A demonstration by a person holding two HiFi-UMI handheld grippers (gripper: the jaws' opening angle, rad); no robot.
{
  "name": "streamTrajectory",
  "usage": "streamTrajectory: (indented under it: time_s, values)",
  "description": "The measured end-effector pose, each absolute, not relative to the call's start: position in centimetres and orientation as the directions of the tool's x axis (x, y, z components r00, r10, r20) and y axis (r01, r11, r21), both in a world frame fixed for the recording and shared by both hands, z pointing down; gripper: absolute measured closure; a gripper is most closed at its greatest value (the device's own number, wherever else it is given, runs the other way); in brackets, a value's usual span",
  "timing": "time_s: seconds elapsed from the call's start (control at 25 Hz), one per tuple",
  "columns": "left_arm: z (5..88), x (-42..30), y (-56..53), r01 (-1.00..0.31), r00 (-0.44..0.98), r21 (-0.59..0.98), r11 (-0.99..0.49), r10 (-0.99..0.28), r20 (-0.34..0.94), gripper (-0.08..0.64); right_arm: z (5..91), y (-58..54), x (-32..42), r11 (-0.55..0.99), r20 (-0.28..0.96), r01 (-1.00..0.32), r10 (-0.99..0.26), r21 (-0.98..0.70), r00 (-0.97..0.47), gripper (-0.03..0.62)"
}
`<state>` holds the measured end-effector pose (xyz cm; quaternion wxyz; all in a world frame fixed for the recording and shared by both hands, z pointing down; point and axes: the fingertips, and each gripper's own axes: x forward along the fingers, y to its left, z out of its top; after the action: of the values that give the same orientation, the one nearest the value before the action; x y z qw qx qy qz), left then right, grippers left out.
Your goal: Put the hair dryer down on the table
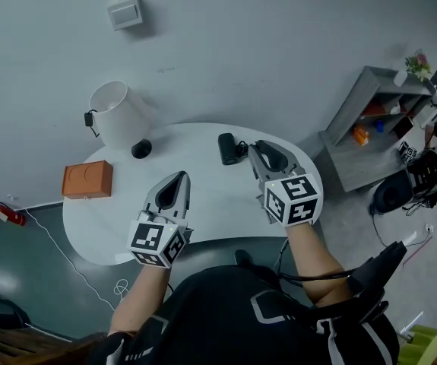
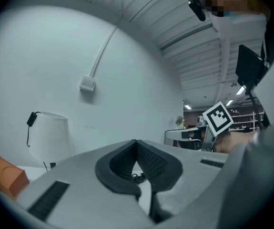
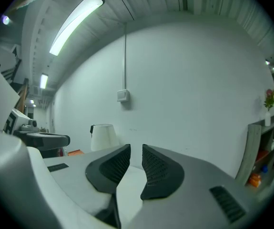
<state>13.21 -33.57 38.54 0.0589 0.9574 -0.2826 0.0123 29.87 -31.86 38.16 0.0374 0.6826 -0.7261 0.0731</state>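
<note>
We find the hair dryer lying on the white tabletop, near its far edge and just beside the tips of the right gripper. Neither gripper touches it, so we judge it already set down.

The right gripper's jaws stand a narrow way apart with nothing between them. The left gripper hangs over the near half of the tabletop, its jaws brought together at the tips and empty.

We take the dryer for a small, black, hard-shelled thing. It should be stiff and fairly light, with most of its weight in the barrel where the motor sits. The casing looks smooth, so the pads could slide on it (a firm squeeze should do a rigid shell no harm). We would take it by the handle, close to where it joins the barrel, so it does not tip nose-down. It shows too small for us to tell which end is which, or whether a cord trails from it.

We can read no brand, label or writing on the dryer, the orange box or the lamp.
</note>
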Motion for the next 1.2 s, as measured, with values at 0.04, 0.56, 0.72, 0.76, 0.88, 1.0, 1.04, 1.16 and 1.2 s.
streamTrajectory:
  time_s: [0.04, 0.56, 0.72, 0.76, 0.88, 1.0, 1.04, 1.16, 1.2]
  values:
    - [38.1, 12.9, -33.7, -0.553, 0.833, 0.101, -0.827, -0.552, 0.042, 0.555, 37.8, -31.6, 29.6, 0.058, 0.138, -0.997, -0.988, -0.058, -0.066, 0.503]
    - [36.5, 11.7, -33.0, -0.591, 0.805, 0.058, -0.804, -0.593, -0.004, 0.555, 35.4, -28.7, 26.8, 0.047, 0.054, -0.999, -0.997, -0.027, -0.048, 0.516]
    - [36.3, 11.6, -32.9, -0.596, 0.801, 0.067, -0.8, -0.598, -0.005, 0.555, 35.0, -28.3, 27.0, 0.026, 0.048, -1.0, -0.999, -0.002, -0.026, 0.547]
    - [36.2, 11.6, -32.9, -0.596, 0.802, 0.069, -0.8, -0.597, -0.005, 0.555, 35.0, -28.2, 27.1, 0.024, 0.049, -1.0, -0.999, 0.002, -0.023, 0.553]
    - [36.1, 11.7, -32.8, -0.592, 0.804, 0.077, -0.802, -0.594, -0.006, 0.555, 35.0, -28.2, 27.0, 0.025, 0.052, -1.0, -0.998, 0.002, -0.025, 0.56]
    - [36.0, 11.9, -32.7, -0.587, 0.808, 0.074, -0.806, -0.589, -0.006, 0.555, 35.2, -28.3, 27.1, 0.022, 0.052, -1.0, -0.998, -0.011, -0.023, 0.561]
    - [36.1, 11.9, -32.7, -0.587, 0.808, 0.072, -0.806, -0.589, -0.005, 0.555, 35.2, -28.3, 27.2, 0.021, 0.051, -1.0, -0.998, -0.014, -0.022, 0.561]
    - [36.1, 12.1, -32.6, -0.584, 0.811, 0.071, -0.809, -0.585, -0.002, 0.555, 35.1, -28.2, 27.2, 0.021, 0.046, -1.0, -0.999, -0.022, -0.022, 0.561]
    - [36.1, 12.2, -32.5, -0.581, 0.812, 0.071, -0.811, -0.583, -0.001, 0.555, 35.2, -28.2, 27.2, 0.021, 0.045, -1.0, -0.999, -0.023, -0.022, 0.561]
